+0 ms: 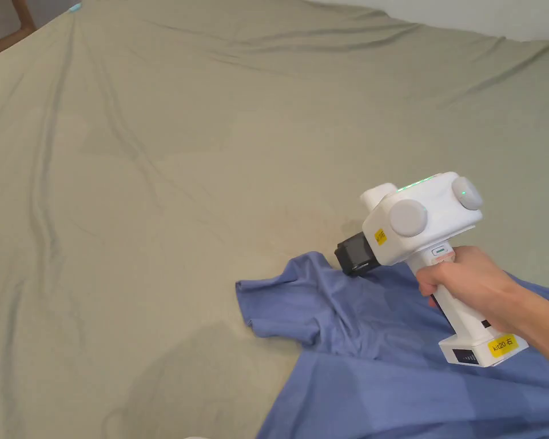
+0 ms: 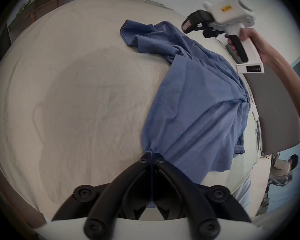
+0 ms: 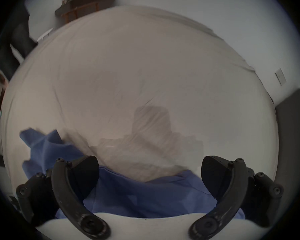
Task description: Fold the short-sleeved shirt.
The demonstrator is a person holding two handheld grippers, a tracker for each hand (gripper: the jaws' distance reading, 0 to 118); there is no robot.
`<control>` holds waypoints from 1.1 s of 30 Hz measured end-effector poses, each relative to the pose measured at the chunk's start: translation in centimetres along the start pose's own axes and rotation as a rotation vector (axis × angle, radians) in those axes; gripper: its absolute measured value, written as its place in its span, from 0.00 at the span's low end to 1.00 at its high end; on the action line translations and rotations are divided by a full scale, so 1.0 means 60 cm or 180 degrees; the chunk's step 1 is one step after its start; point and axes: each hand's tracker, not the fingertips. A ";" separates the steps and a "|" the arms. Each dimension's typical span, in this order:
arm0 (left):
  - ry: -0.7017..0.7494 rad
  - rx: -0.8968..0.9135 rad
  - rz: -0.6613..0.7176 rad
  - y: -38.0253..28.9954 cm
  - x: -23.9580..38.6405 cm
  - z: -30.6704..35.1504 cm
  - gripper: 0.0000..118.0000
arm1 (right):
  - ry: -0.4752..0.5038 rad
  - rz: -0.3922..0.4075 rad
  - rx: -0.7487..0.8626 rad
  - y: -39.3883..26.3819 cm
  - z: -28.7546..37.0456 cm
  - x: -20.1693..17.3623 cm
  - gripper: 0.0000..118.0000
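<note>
While pinched, shirt (image 2: 194, 105) trails from left claw (image 2: 151, 159).

The right tool (image 3: 150, 171) carries two yellow stickers. The larger yellow sticker (image 1: 504, 346) sits on the butt of its handle and bears a short dark printed code. The smaller yellow sticker (image 1: 380, 236) is on the side of its white body, its print too small to make out. In the left gripper view, the dark panel (image 2: 253, 69) on the handle's base shows only faint, unreadable marks.
</note>
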 end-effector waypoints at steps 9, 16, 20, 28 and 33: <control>-0.0053 0.0177 -0.0059 0.008 0.002 -0.006 0.00 | 0.0069 -0.0141 0.0167 -0.033 0.052 -0.027 0.01; 0.0011 0.0191 -0.0037 0.015 0.001 0.009 0.00 | 0.0233 -0.0494 0.0338 -0.032 0.119 0.004 0.01; 0.0093 0.0292 -0.0052 0.020 0.006 0.028 0.00 | 0.0119 -0.0584 0.0445 -0.042 0.169 0.057 0.01; 0.0172 0.0594 -0.0024 0.047 0.014 0.071 0.00 | -0.0256 -0.0789 0.0867 -0.083 0.286 0.128 0.01; 0.0200 0.1005 -0.0110 0.111 0.021 0.158 0.00 | -0.0631 -0.0942 0.1194 -0.125 0.401 0.194 0.01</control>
